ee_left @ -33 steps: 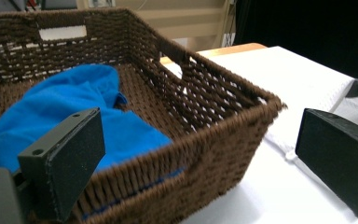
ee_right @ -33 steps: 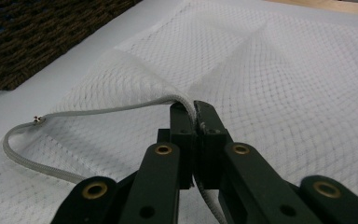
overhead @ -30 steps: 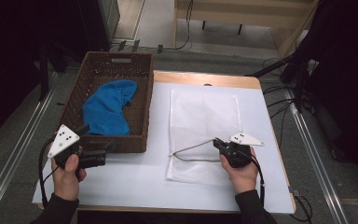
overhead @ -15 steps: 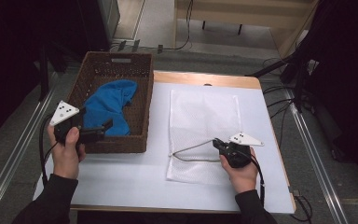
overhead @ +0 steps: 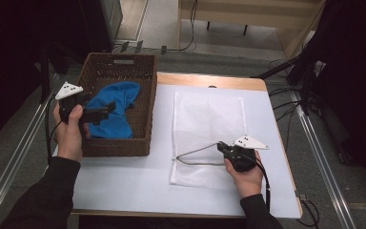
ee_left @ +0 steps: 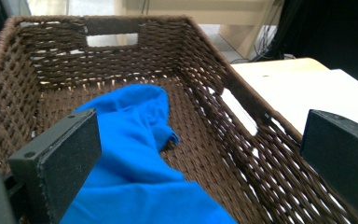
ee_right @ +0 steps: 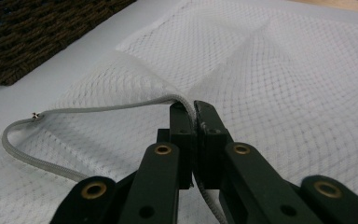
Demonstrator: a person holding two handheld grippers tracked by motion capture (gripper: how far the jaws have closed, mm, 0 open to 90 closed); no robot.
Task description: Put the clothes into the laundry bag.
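Pinching the zippered edge of the white mesh bag [ee_right: 270, 74], the right gripper [ee_right: 195, 114] has its jaws closed tight on the grey rim, which it lifts a little so that the mouth gapes toward the basket; in the high view that gripper [overhead: 226, 149] sits near the bag's front end on the white table cover [overhead: 124, 181]. So the bag looks ready to receive something, and that part of the job appears done. The left gripper [overhead: 106, 110] hangs over the brown wicker basket [overhead: 116, 145] with its jaws spread wide, apart from the cloth. Between and below them lies the blue cloth [ee_left: 135, 154], crumpled on the basket floor, untouched. What seems left is the main work: gripping the cloth, carrying it across, and feeding it into the bag.
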